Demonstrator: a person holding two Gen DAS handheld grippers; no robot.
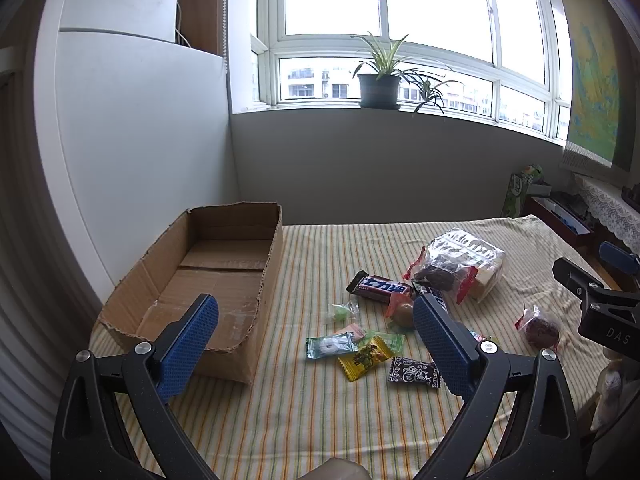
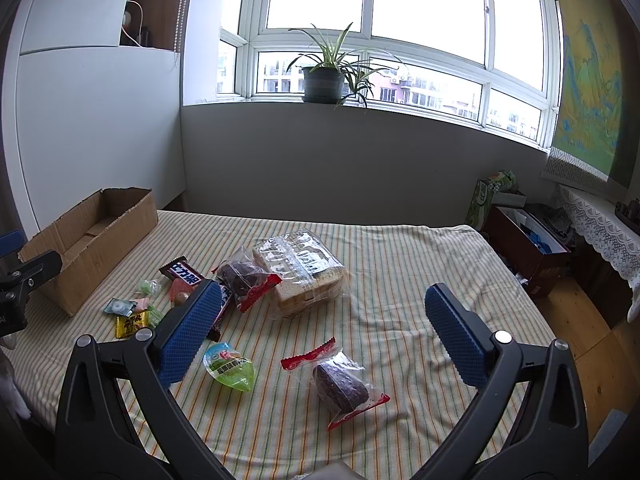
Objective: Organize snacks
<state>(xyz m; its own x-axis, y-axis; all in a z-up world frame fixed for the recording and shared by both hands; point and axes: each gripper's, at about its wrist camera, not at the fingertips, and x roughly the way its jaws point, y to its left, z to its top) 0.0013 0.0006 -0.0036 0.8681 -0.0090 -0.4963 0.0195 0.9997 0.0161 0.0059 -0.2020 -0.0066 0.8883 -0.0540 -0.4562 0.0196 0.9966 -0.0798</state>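
the snacks lie spread out on a bed with a striped yellow and green sheet (image 2: 400, 264). an open brown cardboard box (image 1: 224, 264) sits at the left side of the bed and looks empty, so i think the sorting has not started yet.

the left gripper (image 1: 316, 320) hangs above the bed with its blue jaws spread wide, holding nothing. the box is under its left finger, and a little heap of small candies is between the fingers. there is a teal candy wrapper with a white ring (image 1: 330, 346), a yellow candy wrapper (image 1: 364, 358) touching it, and a black candy wrapper with white marks (image 1: 414, 372) just beside that. a dark chocolate bar with white letters (image 1: 380, 286) lies a bit farther back.

the right gripper (image 2: 322, 306) is spread wide too and holds nothing. near it lie a dark round cake in a clear bag with red ends (image 2: 340, 384) and a green jelly cup with a picture lid (image 2: 230, 366). farther back is a clear bag of sliced bread (image 2: 304, 272).

to do the first pick well, choose one snack that lies apart from the others, like the cake. come down straight over it, one finger on each side. pinch softly, because the cake may squash and the bag may slip. then carry it to the box and let go low inside.
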